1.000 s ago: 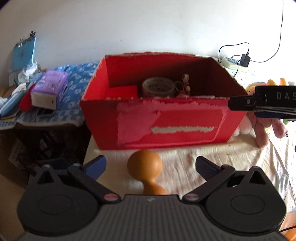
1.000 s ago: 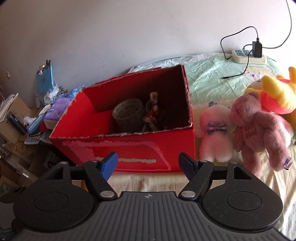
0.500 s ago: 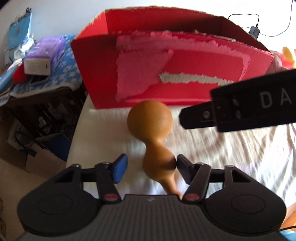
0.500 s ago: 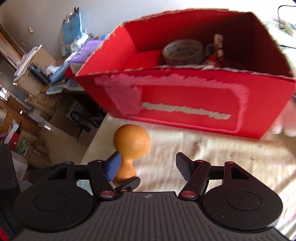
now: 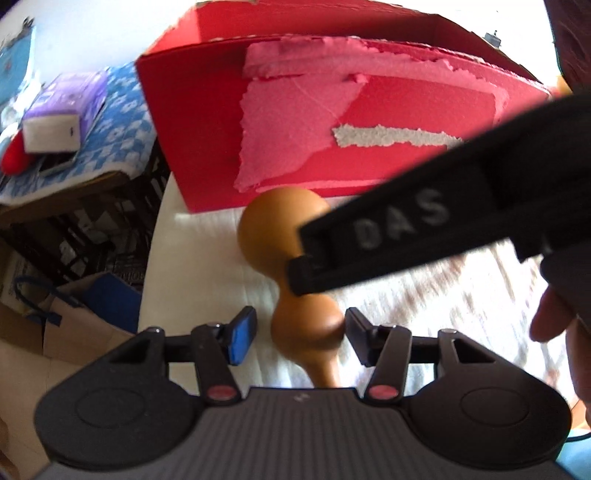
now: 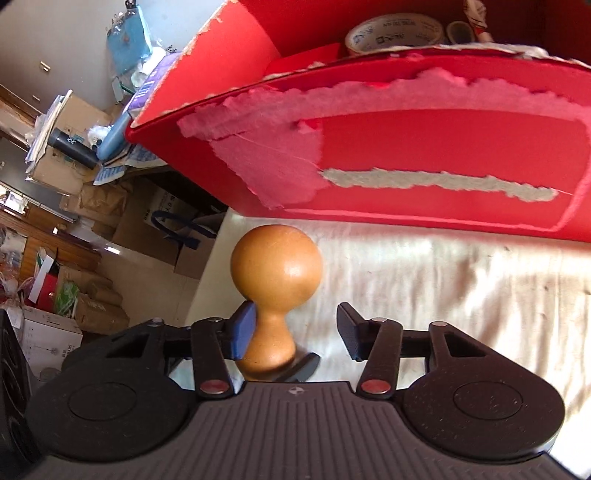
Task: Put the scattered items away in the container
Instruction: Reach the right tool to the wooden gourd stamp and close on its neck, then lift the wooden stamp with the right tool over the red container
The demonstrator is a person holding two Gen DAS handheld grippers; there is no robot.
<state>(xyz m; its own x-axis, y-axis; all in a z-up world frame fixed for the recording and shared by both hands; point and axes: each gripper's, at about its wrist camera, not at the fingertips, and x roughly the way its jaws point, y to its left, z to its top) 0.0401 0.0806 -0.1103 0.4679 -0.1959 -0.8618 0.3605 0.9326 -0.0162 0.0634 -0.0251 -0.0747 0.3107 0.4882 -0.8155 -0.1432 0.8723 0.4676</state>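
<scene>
A tan wooden gourd (image 5: 280,229) lies on the cream cloth (image 5: 424,306) in front of the red cardboard box (image 5: 406,92). My left gripper (image 5: 299,332) straddles the gourd's small bulb with its jaws closing. Its black finger touches the bulb and its blue pad (image 5: 242,336) stands a little apart. The right gripper's black body (image 5: 406,221) crosses over the gourd from the right. In the right wrist view my right gripper (image 6: 295,328) is closing around the gourd (image 6: 277,269) at its neck. The blue pad (image 6: 242,330) is against the neck and the other finger is well clear.
Inside the red box (image 6: 443,147) sit a tape roll (image 6: 395,31) and a small figurine (image 6: 476,18). The cloth ends just left of the gourd. Beyond that edge are a purple tissue pack (image 5: 62,107), a blue checked cloth (image 5: 118,122) and cardboard boxes (image 6: 92,221) on the floor.
Both grippers came down over the gourd and narrowed their jaws. The right one swung left from the plush toys to the gourd. The box front now fills the upper view.
</scene>
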